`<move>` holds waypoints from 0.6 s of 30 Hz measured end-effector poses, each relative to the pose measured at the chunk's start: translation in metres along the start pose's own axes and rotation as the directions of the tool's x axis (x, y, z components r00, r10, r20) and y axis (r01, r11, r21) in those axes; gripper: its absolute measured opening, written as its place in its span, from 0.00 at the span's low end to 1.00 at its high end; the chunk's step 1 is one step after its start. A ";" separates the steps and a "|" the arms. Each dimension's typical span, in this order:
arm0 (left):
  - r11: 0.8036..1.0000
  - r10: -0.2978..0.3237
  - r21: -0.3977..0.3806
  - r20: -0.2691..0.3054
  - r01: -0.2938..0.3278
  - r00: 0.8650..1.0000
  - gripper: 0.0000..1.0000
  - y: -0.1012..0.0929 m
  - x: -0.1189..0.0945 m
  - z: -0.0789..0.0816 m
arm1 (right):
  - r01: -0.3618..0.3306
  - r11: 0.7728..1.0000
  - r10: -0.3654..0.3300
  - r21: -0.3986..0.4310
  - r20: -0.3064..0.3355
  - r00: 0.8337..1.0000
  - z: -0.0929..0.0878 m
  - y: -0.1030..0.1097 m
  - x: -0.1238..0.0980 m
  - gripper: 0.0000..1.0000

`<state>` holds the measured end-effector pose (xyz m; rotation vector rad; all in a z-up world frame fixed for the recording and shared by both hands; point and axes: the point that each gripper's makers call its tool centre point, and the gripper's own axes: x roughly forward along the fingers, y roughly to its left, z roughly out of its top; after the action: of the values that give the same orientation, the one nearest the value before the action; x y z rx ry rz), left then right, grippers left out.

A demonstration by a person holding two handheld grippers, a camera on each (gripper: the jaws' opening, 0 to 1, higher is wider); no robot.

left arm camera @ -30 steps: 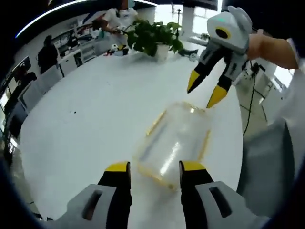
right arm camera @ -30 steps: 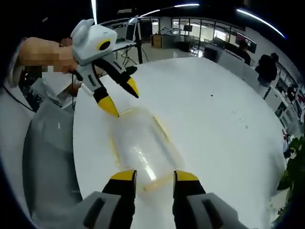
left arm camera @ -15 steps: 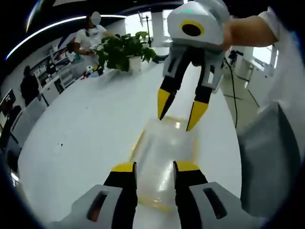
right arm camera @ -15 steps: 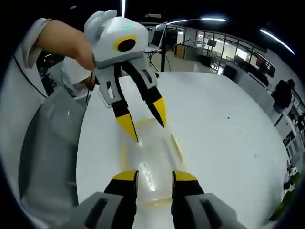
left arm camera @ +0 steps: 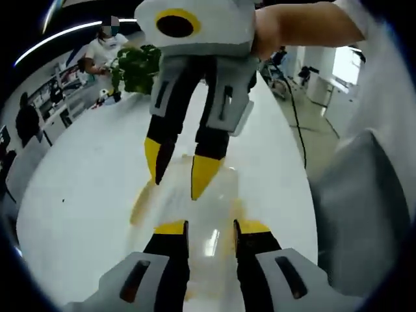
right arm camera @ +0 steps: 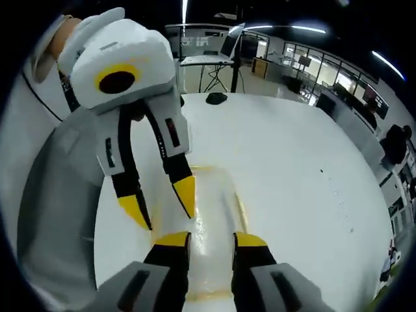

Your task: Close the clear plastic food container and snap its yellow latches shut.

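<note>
The clear plastic container (left arm camera: pixel 209 203) lies flat on the white table (left arm camera: pixel 84 195), blurred, with yellow latches (left arm camera: pixel 139 205) along its sides. My left gripper (left arm camera: pixel 210 227) is open, its yellow tips low over the container's near end. My right gripper (left arm camera: pixel 178 169) comes down from the top of the left gripper view, open, tips just above the lid. In the right gripper view the container (right arm camera: pixel 211 198) runs under my right gripper (right arm camera: pixel 211 240). There the left gripper (right arm camera: pixel 161 203) faces it, open, tips spread at the container's left side. Neither gripper holds anything.
A potted plant (left arm camera: pixel 135 68) and a person (left arm camera: pixel 101 51) are at the table's far end. The table edge curves close by, with grey clothing (left arm camera: pixel 364 214) beyond it. A dark mouse (right arm camera: pixel 216 98) lies far off on the table, near a laptop on a stand (right arm camera: pixel 233 36).
Both grippers have closed in on each other over the container and each looms much larger in the other's view. Both stay open; the container stays put.
</note>
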<state>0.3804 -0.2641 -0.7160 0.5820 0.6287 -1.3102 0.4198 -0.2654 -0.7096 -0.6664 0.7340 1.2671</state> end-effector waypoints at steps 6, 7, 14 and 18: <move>1.000 0.024 -0.003 -0.018 -0.024 1.000 0.30 0.008 0.001 -0.004 | -0.008 1.000 0.008 -0.005 -0.012 1.000 0.003 -0.012 0.010 0.25; 1.000 0.026 -0.002 -0.026 -0.026 0.999 0.30 0.008 0.002 -0.007 | -0.002 1.000 0.002 -0.002 -0.022 1.000 0.002 -0.015 0.012 0.30; 1.000 0.018 -0.004 -0.027 -0.018 0.999 0.31 0.003 0.001 -0.006 | -0.088 0.996 0.089 0.016 -0.039 0.995 -0.001 -0.013 0.023 0.49; 0.999 0.037 0.025 -0.049 -0.036 0.998 0.34 0.006 0.002 -0.010 | -0.161 0.987 0.161 0.006 -0.074 0.984 -0.003 -0.008 0.026 0.54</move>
<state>0.3855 -0.2574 -0.7239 0.6442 0.6411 -1.2740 0.4305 -0.2540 -0.7314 -0.6677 0.8628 1.3956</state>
